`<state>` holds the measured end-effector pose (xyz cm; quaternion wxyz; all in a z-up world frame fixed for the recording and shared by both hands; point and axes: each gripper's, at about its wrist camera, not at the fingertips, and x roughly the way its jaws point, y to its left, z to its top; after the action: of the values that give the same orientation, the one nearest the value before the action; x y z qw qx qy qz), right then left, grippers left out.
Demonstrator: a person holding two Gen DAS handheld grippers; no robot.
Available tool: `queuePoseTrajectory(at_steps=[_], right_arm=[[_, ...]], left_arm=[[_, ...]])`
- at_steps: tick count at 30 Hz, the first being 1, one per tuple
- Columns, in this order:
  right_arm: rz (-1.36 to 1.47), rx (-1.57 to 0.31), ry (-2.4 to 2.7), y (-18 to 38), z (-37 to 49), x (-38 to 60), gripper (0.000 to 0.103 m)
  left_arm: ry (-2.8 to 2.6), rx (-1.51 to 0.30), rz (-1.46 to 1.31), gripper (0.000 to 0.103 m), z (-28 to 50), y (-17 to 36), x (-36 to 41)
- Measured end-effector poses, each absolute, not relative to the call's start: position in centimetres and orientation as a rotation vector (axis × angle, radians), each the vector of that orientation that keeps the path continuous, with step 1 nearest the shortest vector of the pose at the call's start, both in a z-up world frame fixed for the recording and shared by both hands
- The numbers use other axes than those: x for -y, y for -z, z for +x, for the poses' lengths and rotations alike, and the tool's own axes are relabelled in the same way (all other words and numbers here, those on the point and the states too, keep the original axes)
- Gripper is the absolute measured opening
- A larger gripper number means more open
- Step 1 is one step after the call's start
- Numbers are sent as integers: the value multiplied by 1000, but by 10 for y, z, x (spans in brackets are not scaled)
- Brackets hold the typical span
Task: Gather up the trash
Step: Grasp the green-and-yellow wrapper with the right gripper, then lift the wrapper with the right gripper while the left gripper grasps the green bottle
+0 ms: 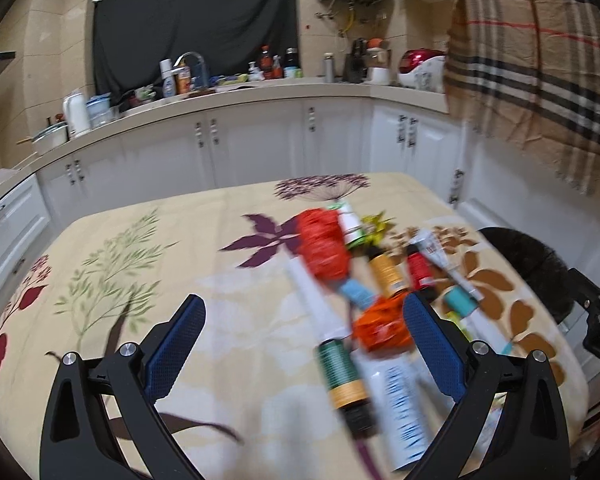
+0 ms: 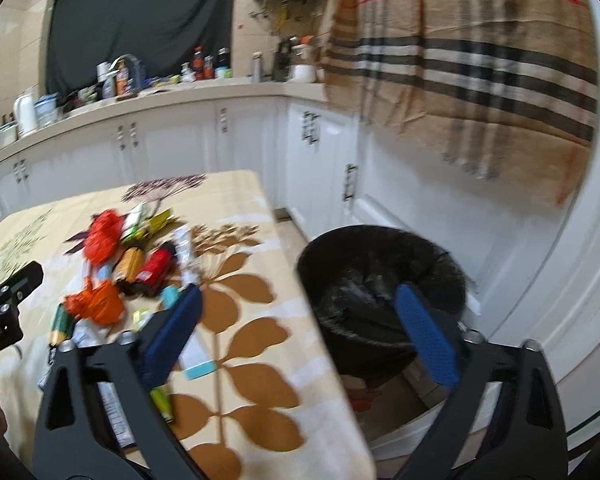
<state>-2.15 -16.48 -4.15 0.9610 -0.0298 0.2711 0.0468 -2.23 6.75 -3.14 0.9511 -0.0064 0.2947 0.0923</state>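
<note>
A pile of trash lies on the floral tablecloth (image 1: 140, 264): a red crumpled bag (image 1: 324, 244), an orange wrapper (image 1: 382, 326), a green and orange tube (image 1: 342, 384), a white and blue tube (image 1: 400, 404), a red tube (image 1: 420, 272). My left gripper (image 1: 304, 312) is open and empty above the table, just left of the pile. My right gripper (image 2: 300, 300) is open and empty over the table's right edge, next to the black-lined trash bin (image 2: 384, 280). The pile also shows in the right wrist view, with the red bag (image 2: 102, 236) and orange wrapper (image 2: 96, 304).
White kitchen cabinets (image 1: 260, 140) and a cluttered counter (image 1: 188, 80) stand behind the table. A plaid cloth (image 2: 460, 72) hangs at the right above the bin. The bin (image 1: 528, 264) sits on the floor beside the table's right edge.
</note>
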Motion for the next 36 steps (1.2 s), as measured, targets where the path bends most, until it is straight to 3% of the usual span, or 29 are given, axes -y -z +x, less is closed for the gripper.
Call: queuePoseTrajectory(at_steps=[2, 4, 5, 6, 8, 12, 15, 17, 24, 27, 36], right_arm=[[-69, -575, -128, 45, -21, 157, 74], [-73, -596, -167, 50, -22, 149, 65], [-77, -604, -181, 51, -22, 145, 63], [-82, -612, -195, 53, -23, 141, 59], [-97, -629, -231, 57, -24, 131, 56], [-116, -661, -292, 63, -28, 117, 41], [-126, -693, -332, 71, -27, 106, 34], [-128, -714, -352, 75, -27, 101, 31], [-138, -770, -400, 86, -24, 92, 27], [-152, -795, -412, 93, -21, 87, 18], [-124, -741, -399, 80, -21, 97, 17]], left_arm=[[-201, -609, -17, 96, -28, 34, -76], [-219, -616, -17, 88, -34, 37, -85], [-224, -623, -16, 71, -37, 39, -88], [-231, -641, -16, 64, -39, 42, -92], [-231, -662, -26, 64, -42, 47, -99], [-250, -674, -35, 62, -50, 53, -109], [-241, -691, -50, 49, -53, 56, -114], [-231, -699, -58, 46, -53, 57, -116], [-210, -699, -73, 46, -53, 58, -115], [-196, -700, -79, 46, -51, 58, -111], [-151, -694, -78, 46, -49, 54, -89]])
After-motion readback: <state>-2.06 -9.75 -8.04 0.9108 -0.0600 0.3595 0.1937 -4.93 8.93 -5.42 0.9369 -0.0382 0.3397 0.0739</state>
